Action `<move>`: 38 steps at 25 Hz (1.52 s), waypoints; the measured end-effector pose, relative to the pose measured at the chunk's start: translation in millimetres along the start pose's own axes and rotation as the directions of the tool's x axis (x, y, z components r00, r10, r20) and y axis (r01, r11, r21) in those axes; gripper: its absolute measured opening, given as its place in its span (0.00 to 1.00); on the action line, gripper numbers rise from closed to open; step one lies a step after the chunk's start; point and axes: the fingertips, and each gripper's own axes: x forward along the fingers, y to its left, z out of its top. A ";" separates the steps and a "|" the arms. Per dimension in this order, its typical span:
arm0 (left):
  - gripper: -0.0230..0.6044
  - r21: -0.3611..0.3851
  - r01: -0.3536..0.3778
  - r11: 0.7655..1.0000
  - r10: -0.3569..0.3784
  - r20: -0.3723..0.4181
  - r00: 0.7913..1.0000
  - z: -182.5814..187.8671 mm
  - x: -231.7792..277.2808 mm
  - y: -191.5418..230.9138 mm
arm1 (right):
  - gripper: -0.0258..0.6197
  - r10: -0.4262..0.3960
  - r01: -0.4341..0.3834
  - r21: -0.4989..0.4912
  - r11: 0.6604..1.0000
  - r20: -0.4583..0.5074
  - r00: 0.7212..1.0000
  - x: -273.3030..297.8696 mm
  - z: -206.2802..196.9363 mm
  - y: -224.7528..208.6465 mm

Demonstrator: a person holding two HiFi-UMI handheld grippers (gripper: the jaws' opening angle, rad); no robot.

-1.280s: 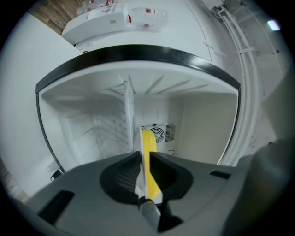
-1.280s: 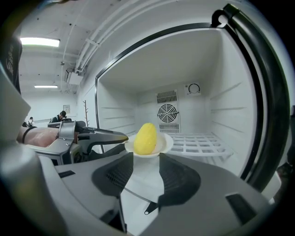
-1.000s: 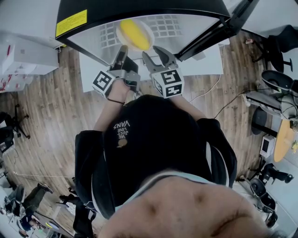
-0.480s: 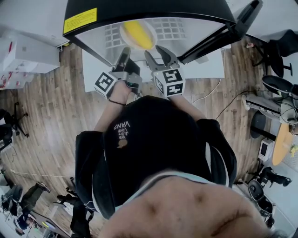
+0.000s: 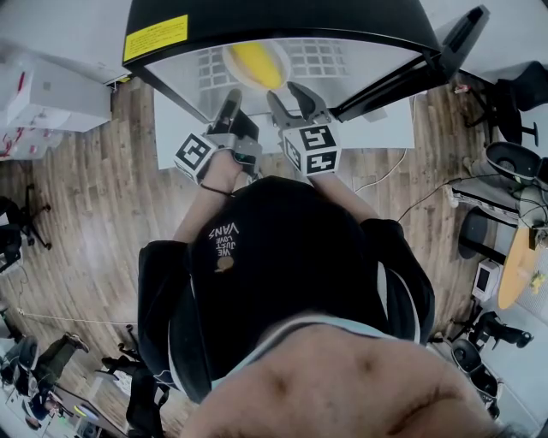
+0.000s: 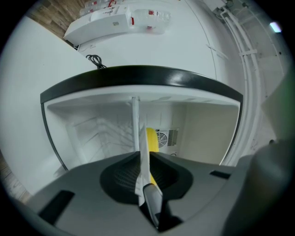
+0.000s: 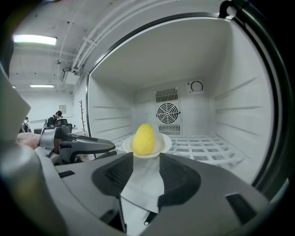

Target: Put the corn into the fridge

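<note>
The corn (image 5: 257, 62) is a yellow cob standing on a white plate (image 7: 162, 144) on the wire shelf (image 7: 203, 145) inside the open fridge (image 5: 274, 17). My left gripper (image 5: 231, 96) reaches into the fridge mouth at the plate's left rim. In the left gripper view its jaws are nearly together, and the plate's white edge (image 6: 139, 179) runs into the slit, with the corn (image 6: 151, 138) beyond. My right gripper (image 5: 289, 96) stands open just before the plate, nothing between its fingers. In the right gripper view the corn (image 7: 144, 139) sits straight ahead and the left gripper (image 7: 113, 147) comes in from the left.
The fridge door (image 5: 445, 43) hangs open at the right. A fan grille (image 7: 167, 112) is on the back wall. The fridge stands on a white platform (image 5: 377, 124) on wood floor. White boxes (image 5: 51, 94) lie left, office chairs (image 5: 514, 154) right.
The head view has drifted slightly. Both grippers and the plate with the corn keep the same places relative to the fridge.
</note>
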 end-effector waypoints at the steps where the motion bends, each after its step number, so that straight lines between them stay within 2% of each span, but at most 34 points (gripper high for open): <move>1: 0.10 -0.003 0.000 1.000 0.000 -0.001 1.000 0.2 0.2 0.2 | 0.30 0.001 -0.001 0.001 1.000 0.000 1.000 0.9 0.3 0.2; 24: 0.10 0.003 -0.015 1.000 0.015 -0.024 1.000 6.3 4.4 4.8 | 0.30 0.008 -0.008 -0.006 1.000 -0.003 1.000 20.2 7.2 -0.9; 38: 0.10 0.009 -0.017 1.000 0.017 -0.010 1.000 10.9 5.1 7.8 | 0.30 0.020 -0.020 -0.021 1.000 -0.005 1.000 31.0 8.2 -2.3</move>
